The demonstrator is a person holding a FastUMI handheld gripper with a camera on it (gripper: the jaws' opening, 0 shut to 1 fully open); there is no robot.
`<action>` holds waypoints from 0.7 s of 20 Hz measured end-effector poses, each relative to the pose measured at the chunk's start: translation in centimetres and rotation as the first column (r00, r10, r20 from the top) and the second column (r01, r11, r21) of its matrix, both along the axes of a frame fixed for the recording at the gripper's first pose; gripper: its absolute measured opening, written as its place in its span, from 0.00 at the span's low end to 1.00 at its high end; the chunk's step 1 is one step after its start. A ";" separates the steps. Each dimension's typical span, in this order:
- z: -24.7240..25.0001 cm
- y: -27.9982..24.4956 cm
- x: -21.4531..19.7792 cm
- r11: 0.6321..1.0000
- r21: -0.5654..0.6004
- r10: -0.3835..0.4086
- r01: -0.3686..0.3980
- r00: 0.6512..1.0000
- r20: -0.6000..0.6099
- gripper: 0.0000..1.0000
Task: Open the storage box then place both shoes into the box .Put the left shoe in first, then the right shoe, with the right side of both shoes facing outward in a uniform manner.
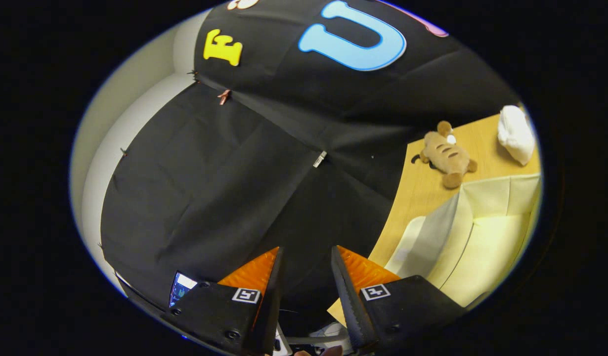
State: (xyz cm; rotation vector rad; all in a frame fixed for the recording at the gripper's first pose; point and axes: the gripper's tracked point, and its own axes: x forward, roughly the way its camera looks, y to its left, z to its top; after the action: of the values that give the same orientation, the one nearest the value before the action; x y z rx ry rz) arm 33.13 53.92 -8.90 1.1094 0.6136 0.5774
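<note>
Count on the table

We see one gripper [306,257], fingers apart with nothing between; one box [482,237]; one plush toy [445,154]; one white bundle [516,133]; one table [422,193].

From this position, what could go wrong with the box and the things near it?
1. The gripper points at the black cloth wall, fingers apart with nothing between them, so the box sits off to one side; moving toward it without re-aiming may hit its wall.
2. The plush toy lies on the wooden table just beyond the box and might be knocked.
3. The white bundle sits close to the table edge and may slide off.
</note>
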 end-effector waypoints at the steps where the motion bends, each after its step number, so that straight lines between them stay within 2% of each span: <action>1: 0.3 -1.0 -0.4 0.999 -0.047 -0.010 0.013 0.999 0.048 0.59; 5: 3.4 -6.2 -2.1 0.975 -0.205 -0.035 0.085 0.971 0.236 0.59; 6: 3.8 -7.8 -2.7 0.962 -0.250 -0.039 0.111 0.961 0.275 0.63; 7: 4.0 -9.6 -3.6 0.941 -0.305 -0.046 0.147 0.948 0.315 0.65; 9: 4.7 -14.3 -4.5 0.876 -0.421 -0.065 0.236 0.922 0.382 0.69; 11: 5.5 -17.9 -6.3 0.826 -0.482 -0.075 0.291 0.906 0.417 0.76; 12: 5.7 -19.6 -7.3 0.805 -0.506 -0.079 0.310 0.901 0.426 0.90; 14: 4.8 -22.7 -8.7 0.756 -0.564 -0.088 0.332 0.905 0.416 0.91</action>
State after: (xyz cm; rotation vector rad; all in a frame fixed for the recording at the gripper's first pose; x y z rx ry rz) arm 24.40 31.19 -4.12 0.4040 0.2982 0.3201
